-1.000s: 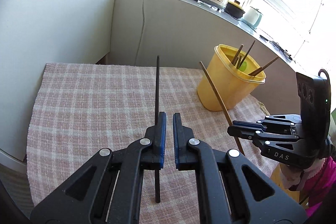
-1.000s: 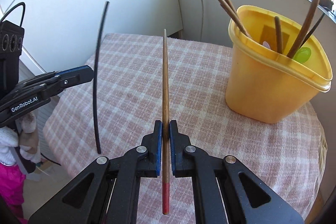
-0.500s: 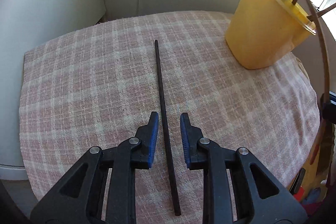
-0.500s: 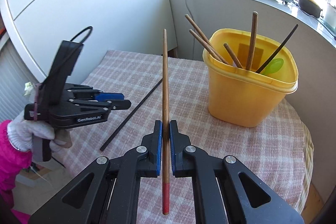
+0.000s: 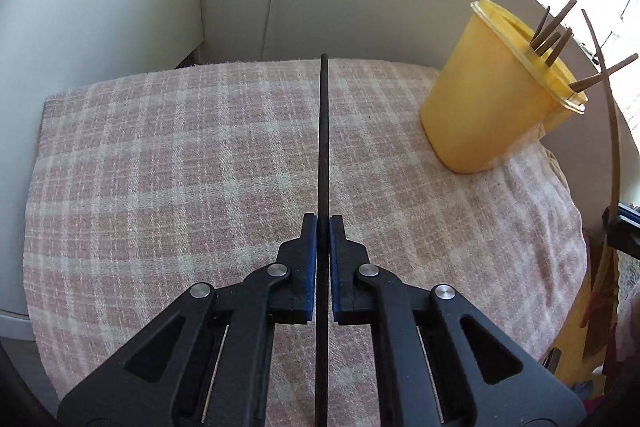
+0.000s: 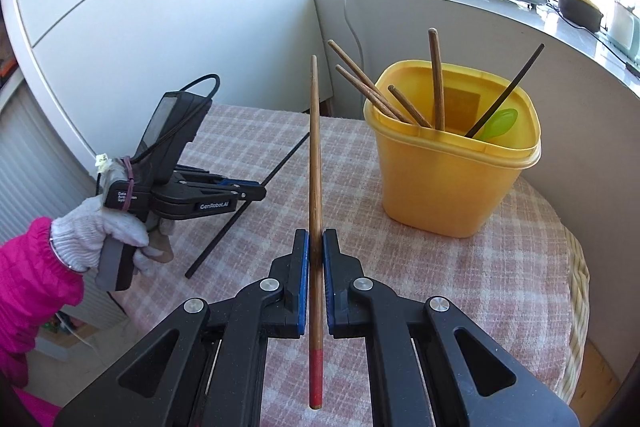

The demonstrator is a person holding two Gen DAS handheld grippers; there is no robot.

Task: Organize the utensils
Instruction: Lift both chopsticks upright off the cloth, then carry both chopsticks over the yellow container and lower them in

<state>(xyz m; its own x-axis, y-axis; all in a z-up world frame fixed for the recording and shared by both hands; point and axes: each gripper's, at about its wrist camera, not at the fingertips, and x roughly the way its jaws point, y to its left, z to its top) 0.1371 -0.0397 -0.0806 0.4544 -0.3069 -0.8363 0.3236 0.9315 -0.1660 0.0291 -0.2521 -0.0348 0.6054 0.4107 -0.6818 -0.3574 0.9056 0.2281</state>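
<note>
A: What has changed?
B: The left gripper (image 5: 323, 227) has just been closed onto the black chopstick (image 5: 323, 147), lower centre.

A: And the right gripper (image 6: 315, 243)?
B: Clamped on 1 wooden chopstick (image 6: 315, 167); the yellow container (image 6: 452, 183) is seen at right.

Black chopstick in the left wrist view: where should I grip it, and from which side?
Mid-shaft, from above, straddling it: the black chopstick is long, thin and straight, so a middle hold should balance it. The left gripper is shut on it there.

Black chopstick (image 5: 323, 147) clamped over the cloth; red-tipped wooden chopstick (image 6: 315, 187) clamped near yellow tub (image 6: 448, 183).
</note>
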